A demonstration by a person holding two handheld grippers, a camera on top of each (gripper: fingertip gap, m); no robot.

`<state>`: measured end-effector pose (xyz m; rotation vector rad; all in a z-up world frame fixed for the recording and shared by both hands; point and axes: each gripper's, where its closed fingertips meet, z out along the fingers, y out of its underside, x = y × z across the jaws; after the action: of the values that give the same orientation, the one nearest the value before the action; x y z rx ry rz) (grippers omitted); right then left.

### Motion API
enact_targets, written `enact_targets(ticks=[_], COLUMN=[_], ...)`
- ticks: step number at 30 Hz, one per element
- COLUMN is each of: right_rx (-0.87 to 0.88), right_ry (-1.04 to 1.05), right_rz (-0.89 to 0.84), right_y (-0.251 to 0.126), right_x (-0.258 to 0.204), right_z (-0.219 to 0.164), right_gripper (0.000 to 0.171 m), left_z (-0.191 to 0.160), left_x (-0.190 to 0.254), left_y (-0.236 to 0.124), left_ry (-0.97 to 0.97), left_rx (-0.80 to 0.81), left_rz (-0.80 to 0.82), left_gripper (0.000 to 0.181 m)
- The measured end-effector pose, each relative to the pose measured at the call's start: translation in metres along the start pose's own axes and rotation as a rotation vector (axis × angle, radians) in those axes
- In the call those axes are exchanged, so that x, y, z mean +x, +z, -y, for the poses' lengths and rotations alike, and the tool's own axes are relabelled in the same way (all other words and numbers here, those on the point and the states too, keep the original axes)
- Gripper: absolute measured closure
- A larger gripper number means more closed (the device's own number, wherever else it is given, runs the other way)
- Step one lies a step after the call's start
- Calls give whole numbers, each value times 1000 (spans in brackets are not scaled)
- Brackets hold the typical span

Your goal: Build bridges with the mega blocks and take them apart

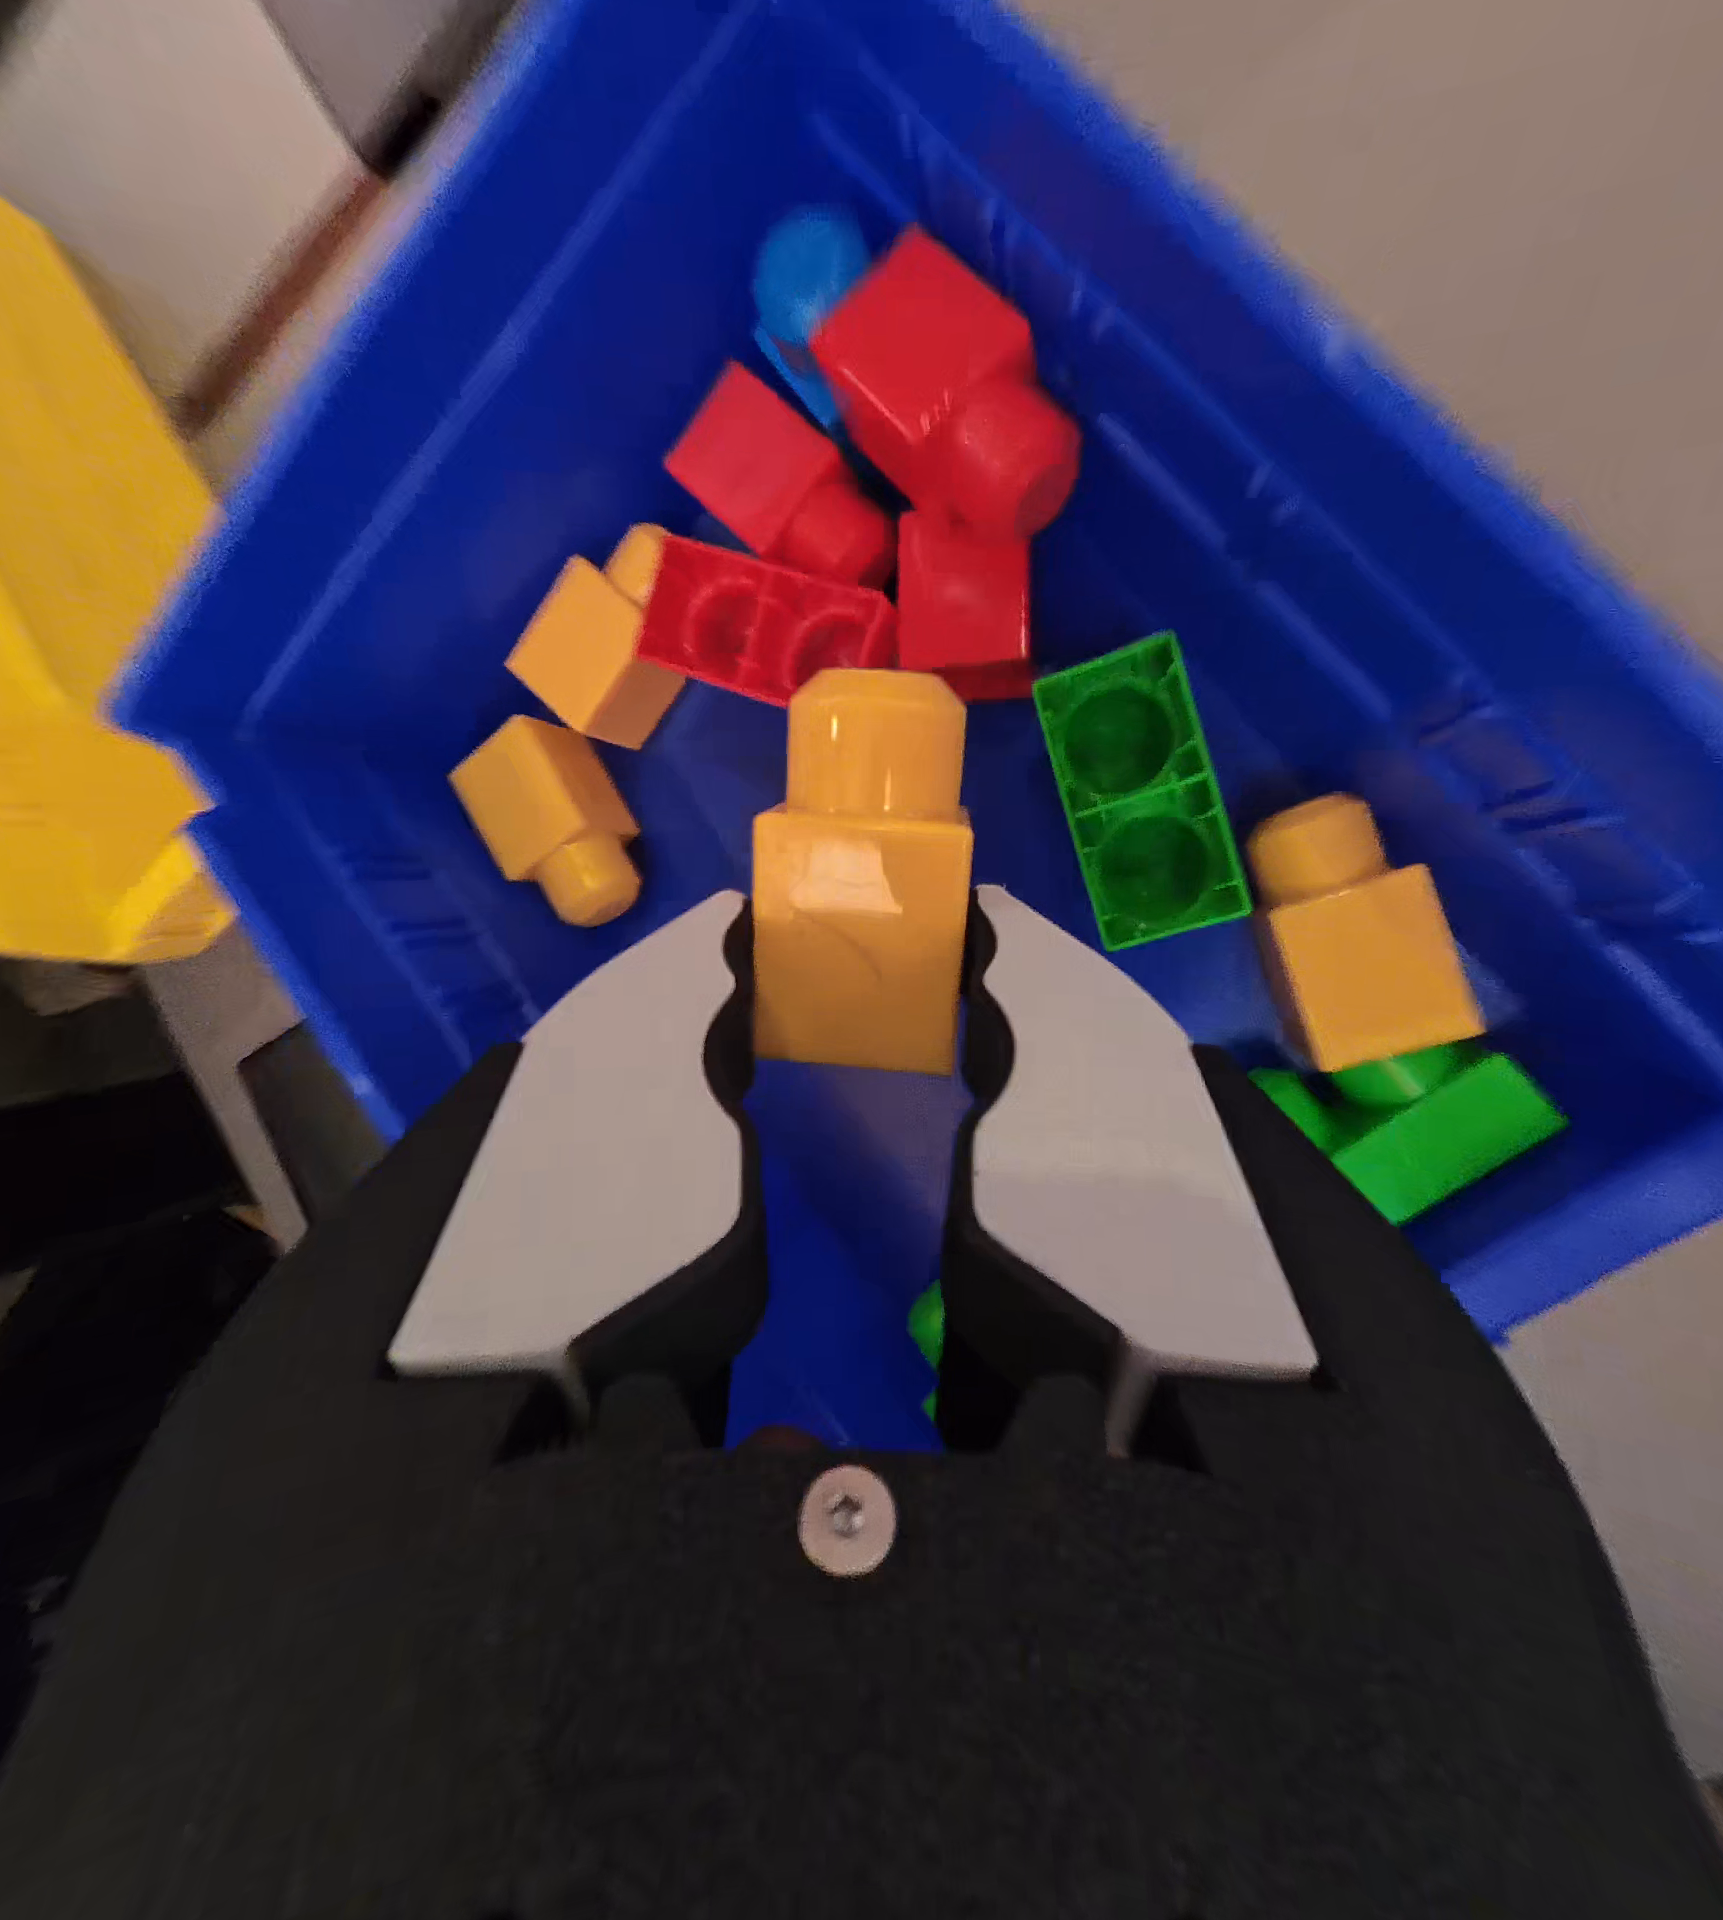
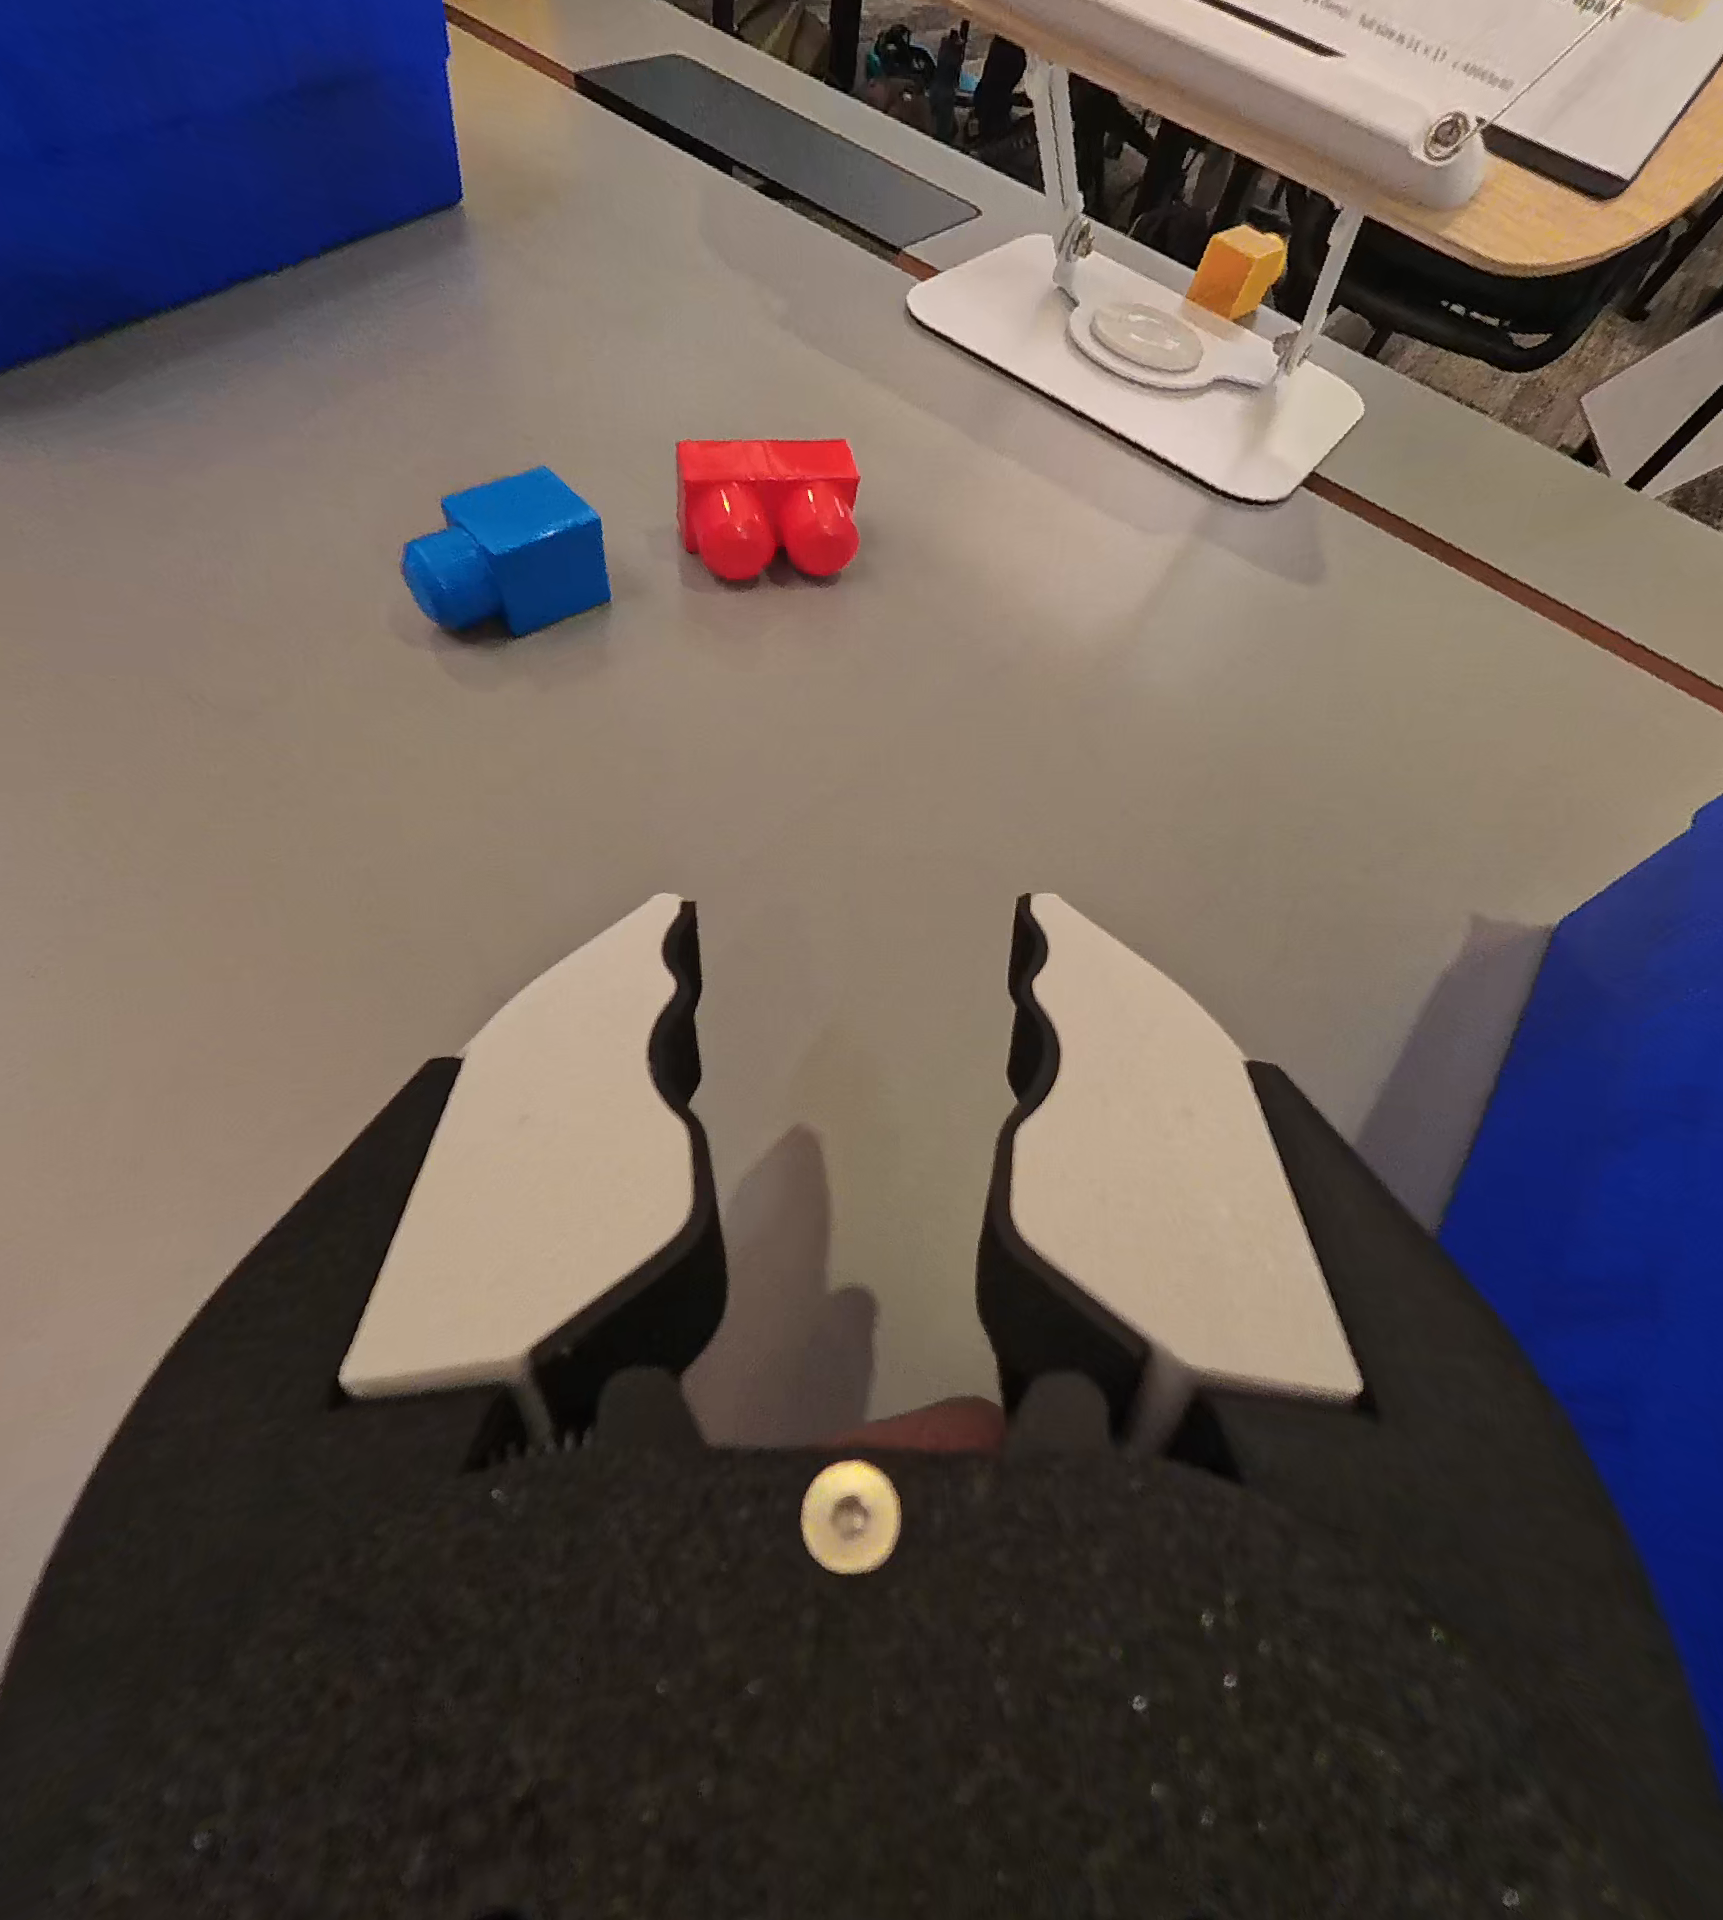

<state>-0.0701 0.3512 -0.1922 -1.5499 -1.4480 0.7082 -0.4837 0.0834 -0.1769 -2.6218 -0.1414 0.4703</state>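
Grey tabletop [image 2: 836, 779] below; my left gripper [image 1: 859, 966] clamps a single-stud yellow plastic block [image 1: 862, 914] above the blue plastic bin [image 1: 1459, 582], probably lifting. My right gripper [image 2: 855, 997], jaws apart, waits; blue single-stud block [image 2: 514, 551] ahead. I keep the squeeze steady.

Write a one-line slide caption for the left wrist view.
Left gripper holds a yellow one-stud block above a blue bin of loose mega blocks.
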Motion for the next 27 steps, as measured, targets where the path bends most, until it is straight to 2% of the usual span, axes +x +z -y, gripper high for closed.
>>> enact_targets(ticks=[3, 5, 7, 10, 15, 18, 23, 27], right_rx=[6, 8, 11, 14, 32, 30, 38, 32], right_ry=[-8, -11, -15, -26, -21, -29, -35, -36], right_rz=[-1, -1, -2, -6, -4, -6, -1, 6], right_y=[-2, -2, -2, -3, -5, -5, -7, -5], right_x=[-2, -3, -5, -6, -6, -7, -9, -11], right_z=[2, 3, 4, 6, 8, 9, 12, 10], right_gripper=[114, 114, 114, 114, 114, 114, 114, 114], left_z=[24, 39, 49, 51, 33, 29, 42, 62], left_x=[15, 41, 82, 151, 226, 243, 257, 241], left_y=[-48, -79, -104, -116, -81, -59, -36, -12], left_ry=[-111, -162, -203, -222, -339, -422, -452, -465], left_rx=[186, 309, 417, 501, 517, 523, 496, 472], left_rz=[94, 131, 109, 51, 44, 54, -21, -10], left_gripper=[144, 144, 145, 145, 145, 145, 145, 145])
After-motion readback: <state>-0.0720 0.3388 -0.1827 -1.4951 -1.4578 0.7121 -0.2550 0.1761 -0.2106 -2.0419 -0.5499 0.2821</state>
